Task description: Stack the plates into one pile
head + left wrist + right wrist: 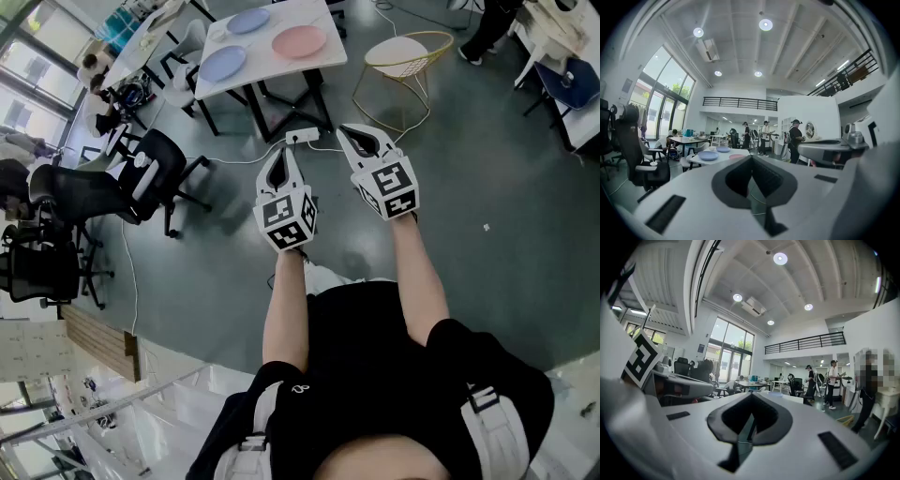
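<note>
Well ahead of both jaws, the white bench (264,60) carries three separate plates: near blue plate (223,64) left of the left jaws' line, far blue plate (248,21) beyond it, pink plate (299,41) roughly straight ahead. Left gripper (279,152) and right gripper (349,133) side by side over the floor (487,187), both jaws closed tight, empty.

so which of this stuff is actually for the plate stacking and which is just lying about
For the job: pink plate, near blue plate, far blue plate, all on the white table; left hand-held gripper and right hand-held gripper, both shut, empty.

Lying about: yellow wire chair, black office chair, floor power strip.
</note>
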Available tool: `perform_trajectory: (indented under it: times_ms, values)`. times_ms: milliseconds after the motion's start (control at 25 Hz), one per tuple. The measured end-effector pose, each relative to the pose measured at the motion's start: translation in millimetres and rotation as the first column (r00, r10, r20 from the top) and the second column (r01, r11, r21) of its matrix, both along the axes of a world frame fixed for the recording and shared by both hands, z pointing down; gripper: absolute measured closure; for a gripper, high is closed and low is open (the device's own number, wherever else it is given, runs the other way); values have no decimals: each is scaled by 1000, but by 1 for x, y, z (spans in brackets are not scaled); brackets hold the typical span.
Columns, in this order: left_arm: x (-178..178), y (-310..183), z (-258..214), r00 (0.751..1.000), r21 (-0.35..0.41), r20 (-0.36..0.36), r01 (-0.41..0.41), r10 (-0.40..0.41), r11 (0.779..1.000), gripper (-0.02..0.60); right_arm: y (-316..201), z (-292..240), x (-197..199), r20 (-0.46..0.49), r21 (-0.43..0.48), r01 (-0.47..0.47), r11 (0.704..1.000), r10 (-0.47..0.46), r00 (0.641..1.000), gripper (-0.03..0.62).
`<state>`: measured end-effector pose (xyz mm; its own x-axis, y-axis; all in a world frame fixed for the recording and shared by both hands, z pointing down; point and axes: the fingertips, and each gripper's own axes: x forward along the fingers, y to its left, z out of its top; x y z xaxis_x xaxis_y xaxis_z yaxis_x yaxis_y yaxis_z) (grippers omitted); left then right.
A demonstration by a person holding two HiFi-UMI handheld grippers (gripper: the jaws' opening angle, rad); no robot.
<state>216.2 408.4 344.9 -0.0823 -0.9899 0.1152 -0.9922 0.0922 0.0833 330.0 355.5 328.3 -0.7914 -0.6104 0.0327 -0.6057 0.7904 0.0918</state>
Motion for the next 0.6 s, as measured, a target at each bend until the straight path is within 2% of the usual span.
perform_trajectory:
  times_ms: [200, 360, 600]
  values:
    - [3, 0, 0, 1000, 2, 7, -2, 2, 1000, 569, 0, 1, 2, -1, 4, 0, 1000, 0, 1000, 588]
    - [2, 0, 0, 1000, 4, 3, -1, 1, 1000, 569, -2, -3, 4, 72, -27, -4, 1000, 6, 997, 586]
    - [4, -2, 4, 1000, -5, -12, -6, 6, 1000, 569, -6, 1, 11, 110, -62, -17, 998, 23, 994, 586]
